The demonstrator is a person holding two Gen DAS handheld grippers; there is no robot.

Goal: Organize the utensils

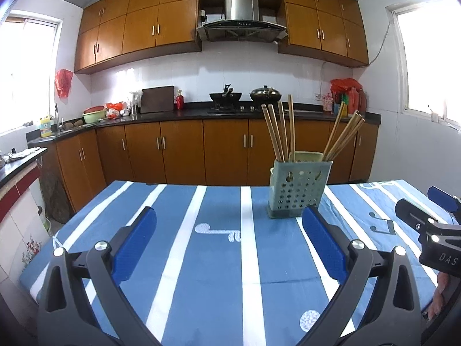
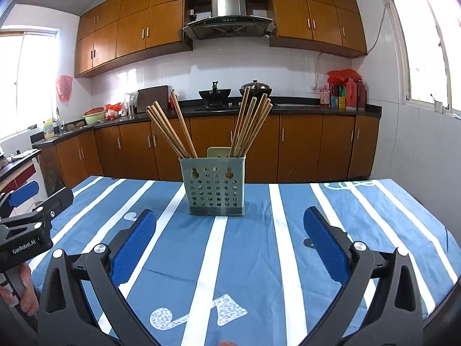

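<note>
i have both tools spread fully wide with nothing between the pads. the left gripper (image 1: 229, 238) and the right gripper (image 2: 229, 240) both hover low over the striped blue tablecloth (image 2: 259, 259), short of the work, so neither touches anything.

the task item is the perforated grey-green utensil holder (image 2: 215, 190). it stands upright near the far middle of the table, directly ahead of the right tool and ahead-right of the left tool. wooden chopsticks (image 2: 170, 129) fill its left side and a second bundle (image 2: 253, 124) fills its right side. each bundle leans outward because it rests loose against the rim. a pale divider or insert shows between them; i cannot tell what it is.

my judgement: the chopsticks are already sorted into two groups and no loose utensil lies on the cloth. wide pads give clearance to the holder.

the kitchen counter (image 1: 201, 114) behind plays no part.
</note>
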